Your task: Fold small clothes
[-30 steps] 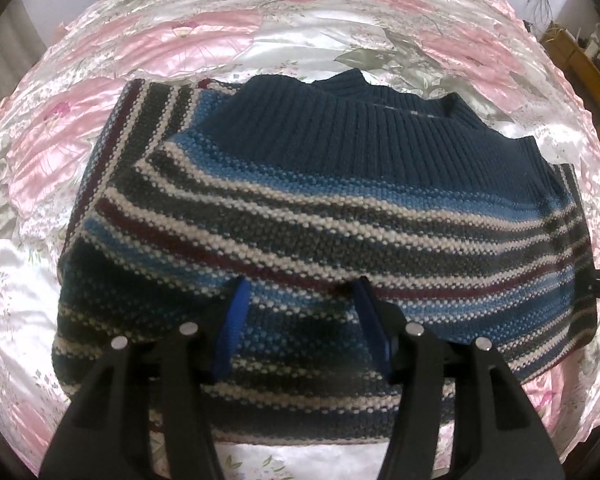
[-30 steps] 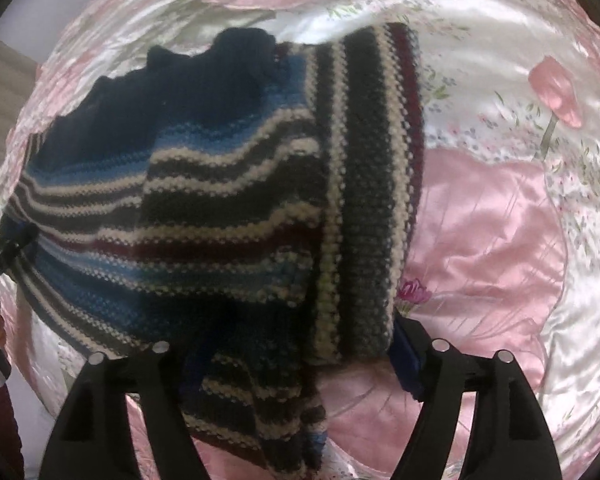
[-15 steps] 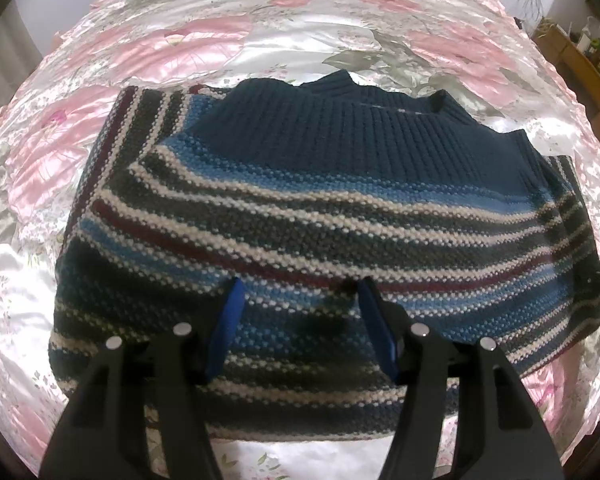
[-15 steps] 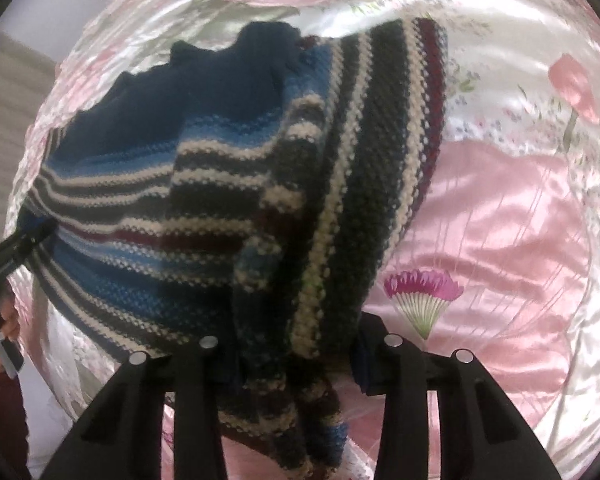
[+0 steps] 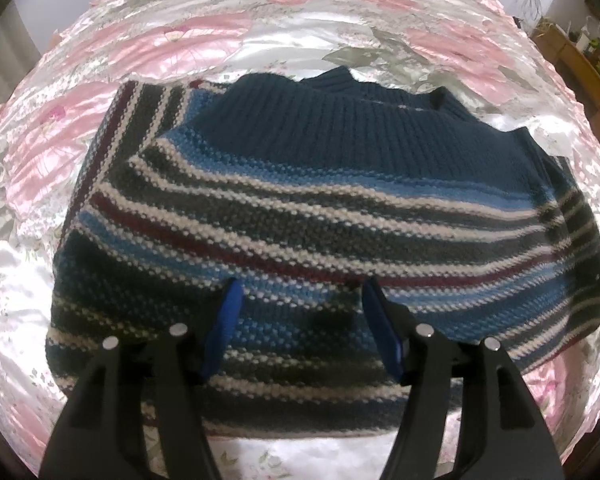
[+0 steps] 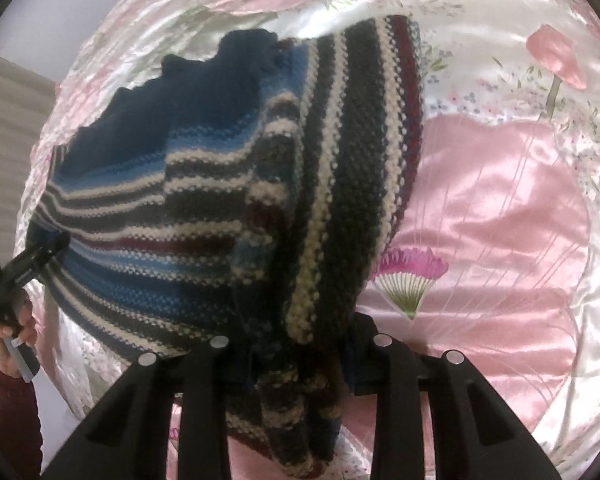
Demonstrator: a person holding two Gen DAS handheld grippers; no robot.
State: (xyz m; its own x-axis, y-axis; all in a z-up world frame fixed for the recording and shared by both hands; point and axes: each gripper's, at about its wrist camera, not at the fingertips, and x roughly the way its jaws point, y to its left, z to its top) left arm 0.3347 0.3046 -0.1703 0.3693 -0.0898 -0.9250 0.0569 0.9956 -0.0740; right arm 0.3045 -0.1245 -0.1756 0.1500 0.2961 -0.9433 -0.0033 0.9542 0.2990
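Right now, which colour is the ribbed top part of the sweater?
Plain dark navy blue, with no stripes on the ribbed band of the sweater; the left wrist view shows it best.

We see the striped knitted sweater (image 5: 308,216) lying on the pink floral satin bedspread (image 5: 188,40), ribbed collar at the far side. Our left gripper (image 5: 298,312) sits over its near edge; our right gripper (image 6: 300,364) pinches its right-hand fold.

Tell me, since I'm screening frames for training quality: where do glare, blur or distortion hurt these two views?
Left wrist view: the satin bedspread blows out in white glare, fisheye bends its edges, and the striped sweater is slightly soft. Right wrist view: similar sheen at the right, and the sweater fold in the right gripper is dark and blurred.
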